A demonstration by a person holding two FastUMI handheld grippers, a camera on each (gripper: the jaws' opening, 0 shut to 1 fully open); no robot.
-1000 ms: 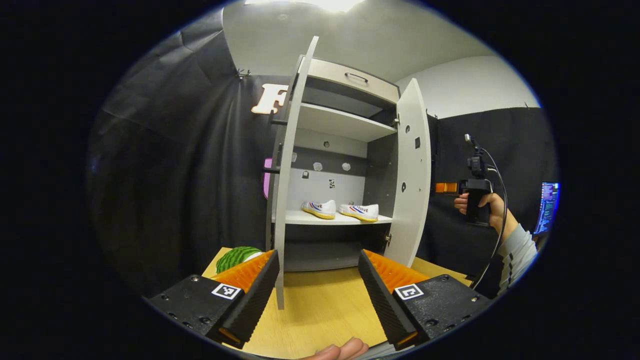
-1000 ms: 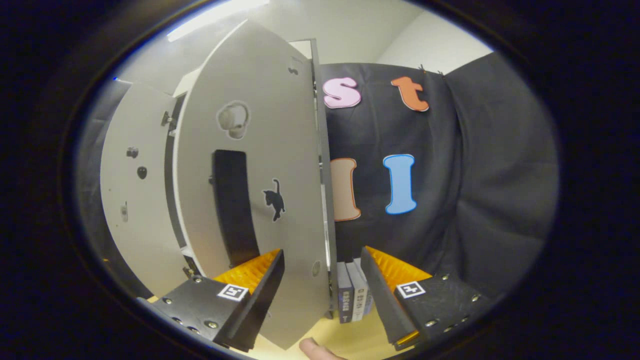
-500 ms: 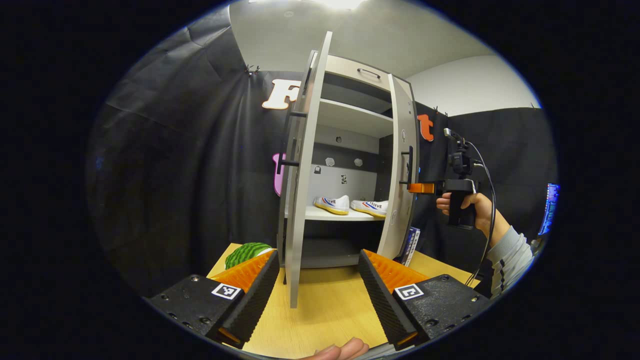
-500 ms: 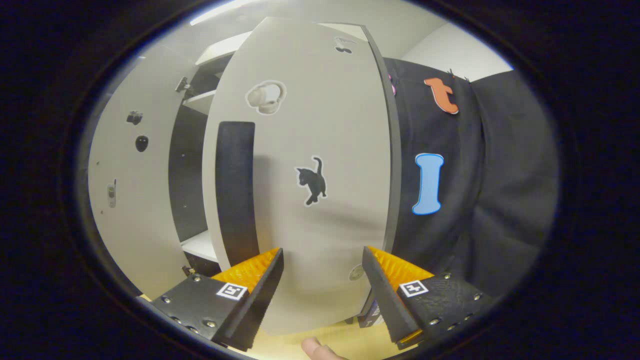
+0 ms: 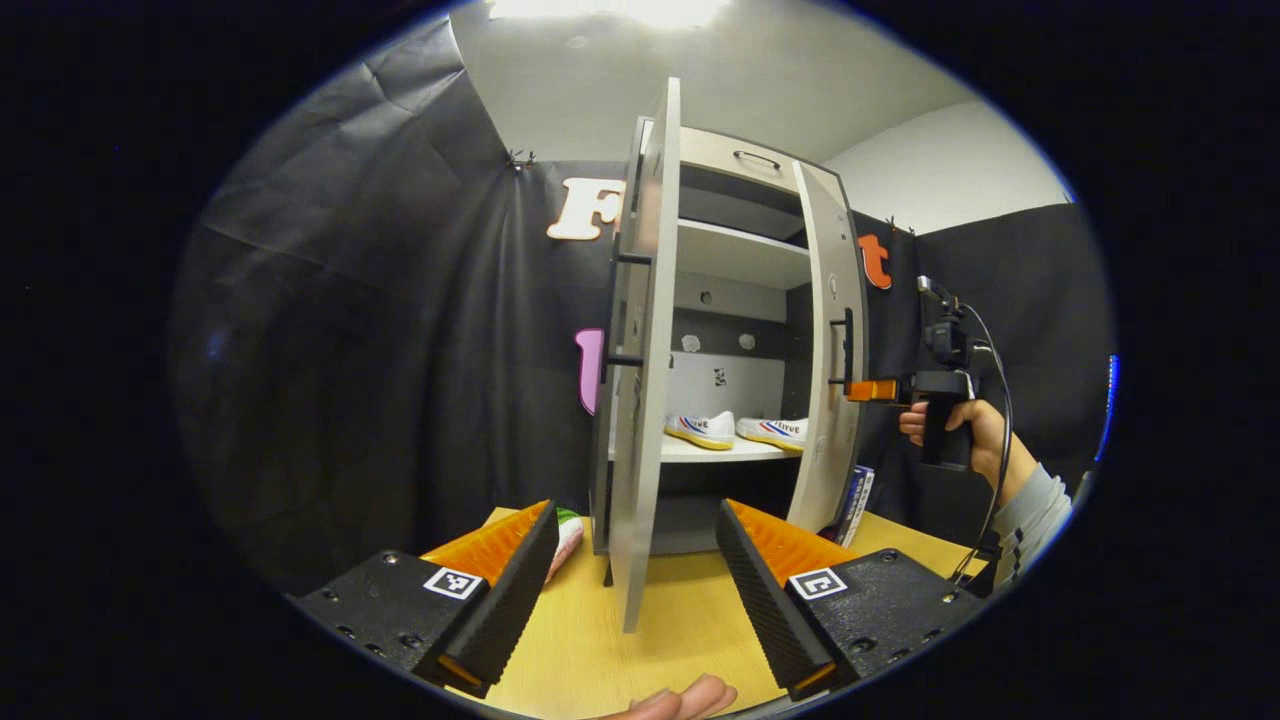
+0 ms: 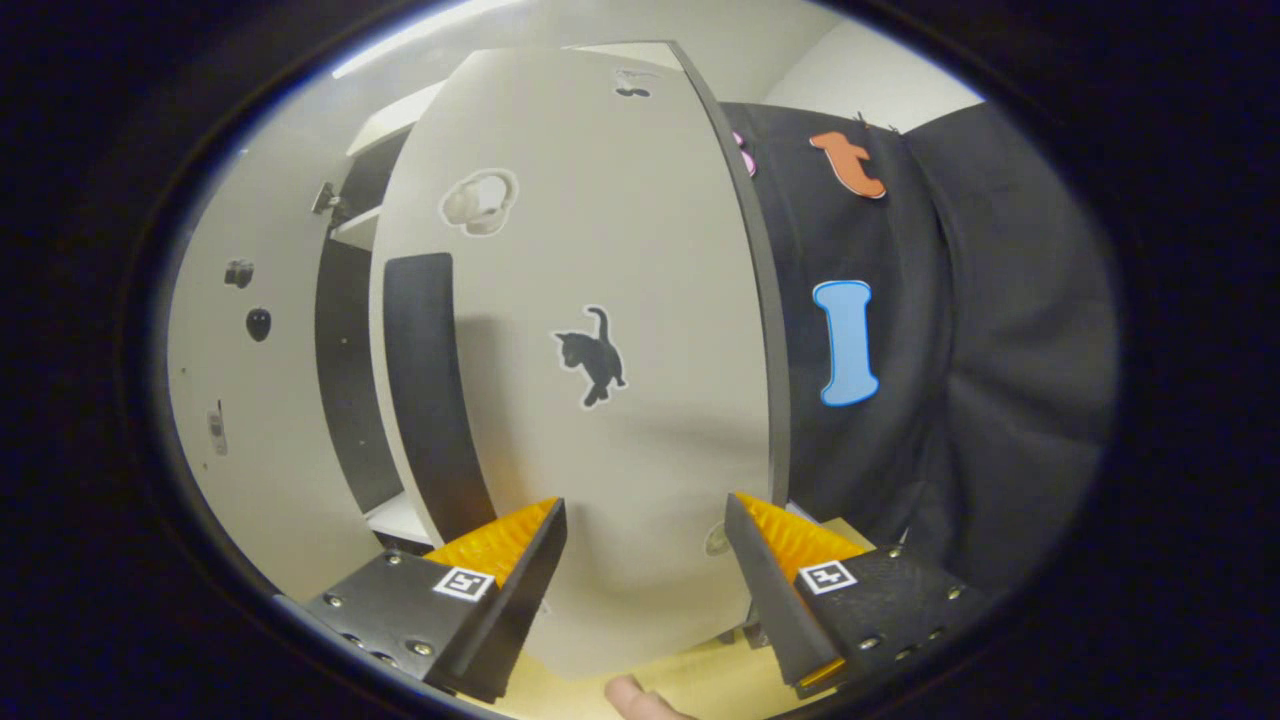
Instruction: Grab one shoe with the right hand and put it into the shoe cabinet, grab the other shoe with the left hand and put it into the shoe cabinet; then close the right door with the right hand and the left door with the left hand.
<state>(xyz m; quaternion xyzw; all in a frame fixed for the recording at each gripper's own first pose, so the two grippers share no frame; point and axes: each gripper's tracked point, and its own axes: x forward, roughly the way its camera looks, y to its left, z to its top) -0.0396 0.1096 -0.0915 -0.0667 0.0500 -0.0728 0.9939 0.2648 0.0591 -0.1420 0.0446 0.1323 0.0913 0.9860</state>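
In the middle of the left gripper view, the shoe cabinet (image 5: 740,330) is standing on the wooden table (image 5: 680,630), and I am looking at it past my left gripper (image 5: 637,520), whose fingers are spread wide with nothing between them. The left door (image 5: 640,400) is jutting straight toward me, edge-on, between my two fingers in the picture, not touching either. Behind it, on the middle shelf (image 5: 715,450), the two shoes are sitting side by side: the left shoe (image 5: 700,430) and the right shoe (image 5: 775,432), both white with coloured stripes.

At the right of that same view, my right hand (image 5: 965,430) is gripping the other tool, and its tip is sitting just at the outer face of the right door (image 5: 835,350), near the dark handle (image 5: 848,345). That door is standing partly swung in, with a gap open between the two doors.

In the centre of the right gripper view, the right door's front (image 6: 600,380) is looming close, with a black cat sticker (image 6: 592,355) in the middle and the long dark handle (image 6: 425,390) at the left. My right gripper (image 6: 645,520) is spread wide too, holding nothing; whether its tips are touching the panel, I cannot tell. At the lower left of the left gripper view, something green and pink (image 5: 566,530) is peeking out beside my finger.
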